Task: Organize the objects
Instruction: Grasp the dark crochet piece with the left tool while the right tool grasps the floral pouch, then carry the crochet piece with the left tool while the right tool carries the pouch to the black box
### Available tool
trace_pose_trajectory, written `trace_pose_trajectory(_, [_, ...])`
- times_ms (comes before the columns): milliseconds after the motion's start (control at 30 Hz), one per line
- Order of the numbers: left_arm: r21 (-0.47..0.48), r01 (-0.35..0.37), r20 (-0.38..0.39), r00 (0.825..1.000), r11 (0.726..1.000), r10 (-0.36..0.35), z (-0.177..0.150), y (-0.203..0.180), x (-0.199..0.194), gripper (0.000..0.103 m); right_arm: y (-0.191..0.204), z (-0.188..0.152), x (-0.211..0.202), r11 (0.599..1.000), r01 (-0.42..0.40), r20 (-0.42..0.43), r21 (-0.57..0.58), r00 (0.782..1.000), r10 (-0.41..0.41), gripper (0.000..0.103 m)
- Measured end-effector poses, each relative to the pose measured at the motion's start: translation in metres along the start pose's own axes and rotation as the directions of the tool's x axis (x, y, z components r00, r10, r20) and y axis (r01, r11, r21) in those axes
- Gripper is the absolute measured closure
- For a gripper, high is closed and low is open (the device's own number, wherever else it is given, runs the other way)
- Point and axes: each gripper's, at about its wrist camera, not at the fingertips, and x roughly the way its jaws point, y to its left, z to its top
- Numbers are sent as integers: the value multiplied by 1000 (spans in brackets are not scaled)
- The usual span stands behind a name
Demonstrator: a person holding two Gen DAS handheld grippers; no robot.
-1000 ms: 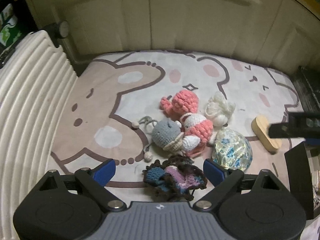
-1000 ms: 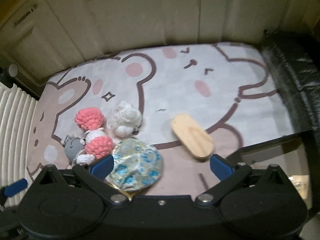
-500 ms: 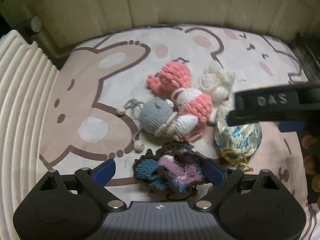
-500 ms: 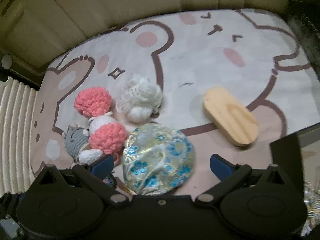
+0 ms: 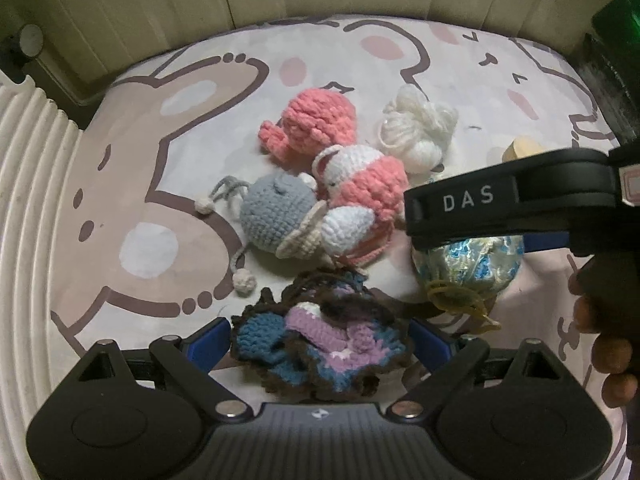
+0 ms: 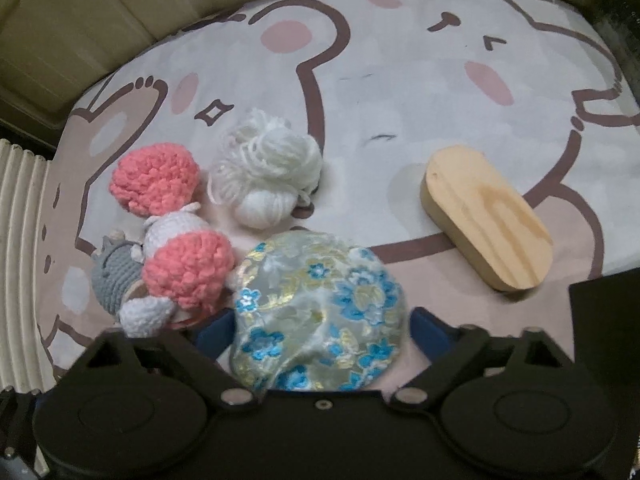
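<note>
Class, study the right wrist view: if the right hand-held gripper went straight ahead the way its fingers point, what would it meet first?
The right hand-held gripper would meet the floral brocade pouch first; it already sits between the open fingers. The white yarn ball lies beyond it, though depth is uncertain.

One legible marking: the white capital letters "DAS", printed on the black side of the right gripper [image 5: 500, 208] where it crosses the left wrist view. A pale label [image 5: 632, 182] sits further along the same body at the frame edge; its content cannot be read. The right wrist view shows no readable text.
</note>
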Motion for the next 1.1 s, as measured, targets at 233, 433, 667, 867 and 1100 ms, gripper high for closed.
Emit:
trace_pose_trajectory(233, [11, -16, -44, 999, 1000, 16, 0, 0, 11, 15, 6, 0, -4, 998, 39, -2, -58, 999, -39, 18])
trace_pose_trajectory(433, [-4, -33, -88, 996, 999, 33, -1, 5, 21, 34, 0, 0, -11, 995, 72, 17, -76, 997, -71, 19])
trace_pose_trajectory(667, [-32, -38, -76, 996, 999, 35, 1, 8, 13, 45, -4, -4, -21, 992, 85, 40, -95, 996, -82, 19])
trace_pose_trajectory(867, [-83, -23, 2, 1000, 996, 24, 5, 10, -14, 46, -6, -6, -41, 990, 85, 92, -112, 993, -75, 19])
trace_pose_trajectory(1100, [-119, -25, 98, 994, 993, 37, 10, 11, -49, 46, -10, -14, -82, 990, 61, 178, -126, 983, -37, 19])
